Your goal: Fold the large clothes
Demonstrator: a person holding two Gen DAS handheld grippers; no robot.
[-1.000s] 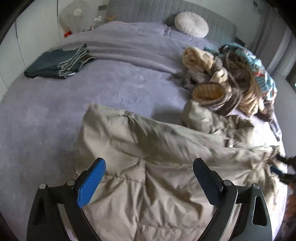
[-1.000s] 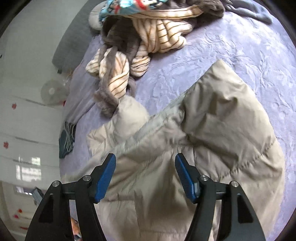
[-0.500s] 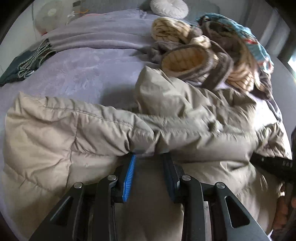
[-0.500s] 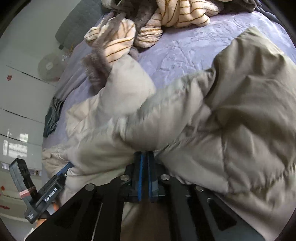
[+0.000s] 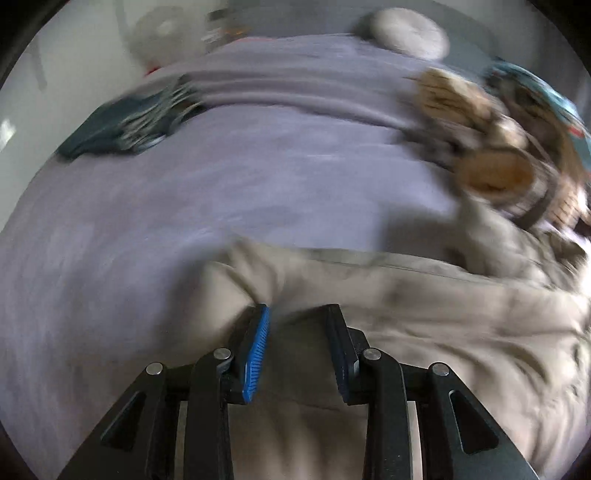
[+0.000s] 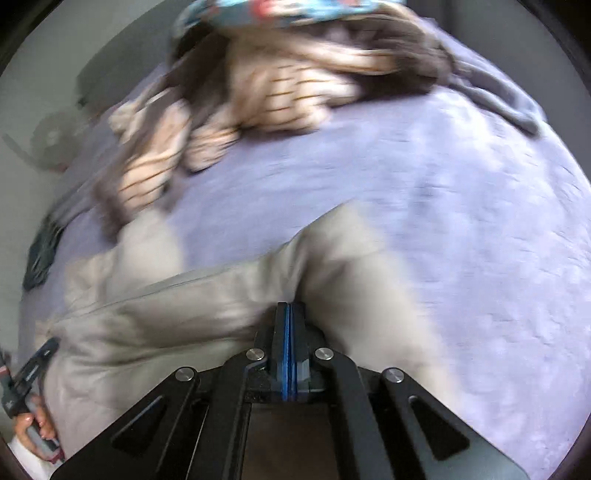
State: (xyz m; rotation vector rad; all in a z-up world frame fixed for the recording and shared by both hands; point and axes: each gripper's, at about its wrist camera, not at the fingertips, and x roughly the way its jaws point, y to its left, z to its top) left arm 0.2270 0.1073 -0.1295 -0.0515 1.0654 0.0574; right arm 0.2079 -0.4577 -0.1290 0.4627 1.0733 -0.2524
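Observation:
A large beige padded jacket (image 5: pixel 443 314) lies crumpled on the lilac bed (image 5: pixel 258 184). My left gripper (image 5: pixel 297 314) stands over its left part, blue pads narrowly apart and pinching a thick fold of it. In the right wrist view the jacket (image 6: pixel 184 314) bunches around my right gripper (image 6: pixel 290 306), whose pads are pressed together on a thin fold. The left gripper (image 6: pixel 33 373) and the hand (image 6: pixel 33 428) holding it show at the lower left. Both views are blurred by motion.
A heap of striped and patterned clothes (image 5: pixel 491 147) (image 6: pixel 277 92) lies behind the jacket. A folded dark teal garment (image 5: pixel 122 125) sits at the far left of the bed. A round pillow (image 5: pixel 406 33) and a fan (image 5: pixel 162 33) are at the back. Bare bedspread (image 6: pixel 480 221) stretches right.
Both grippers came down onto the jacket and closed on folds of it. Since half a second ago both have swung with the fabric held, and more bare bed shows beyond it.

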